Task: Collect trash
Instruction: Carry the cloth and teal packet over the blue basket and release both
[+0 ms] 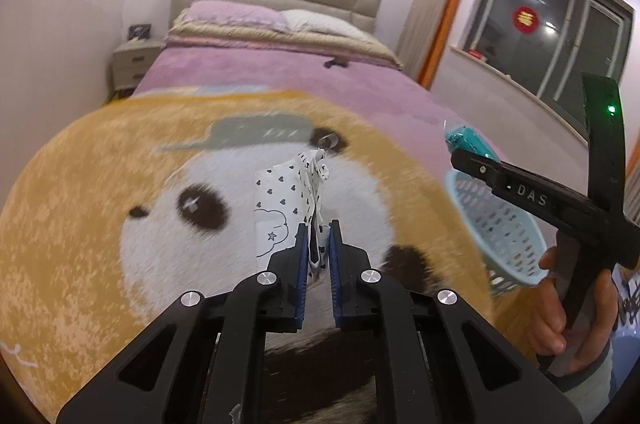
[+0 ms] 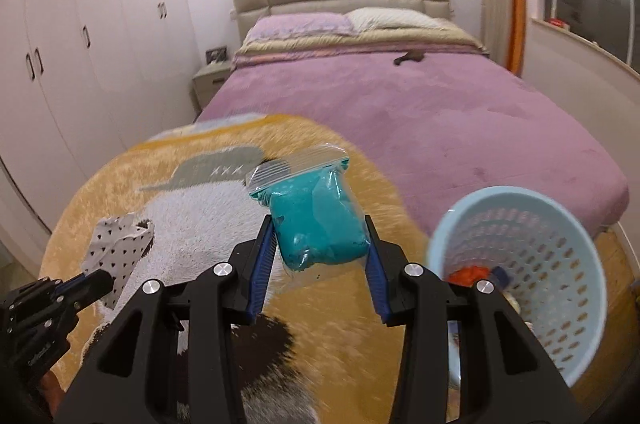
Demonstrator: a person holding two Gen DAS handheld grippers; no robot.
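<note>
The right claw is clamping a zip bag of teal putty above the panda blanket, just left of the pale blue basket. The left claw is pinching a heart-print wrapper by its edge. The soft, slick bag could squeeze out between the pads and drop short of the basket; the wrapper's thin edge may slip free.
</note>
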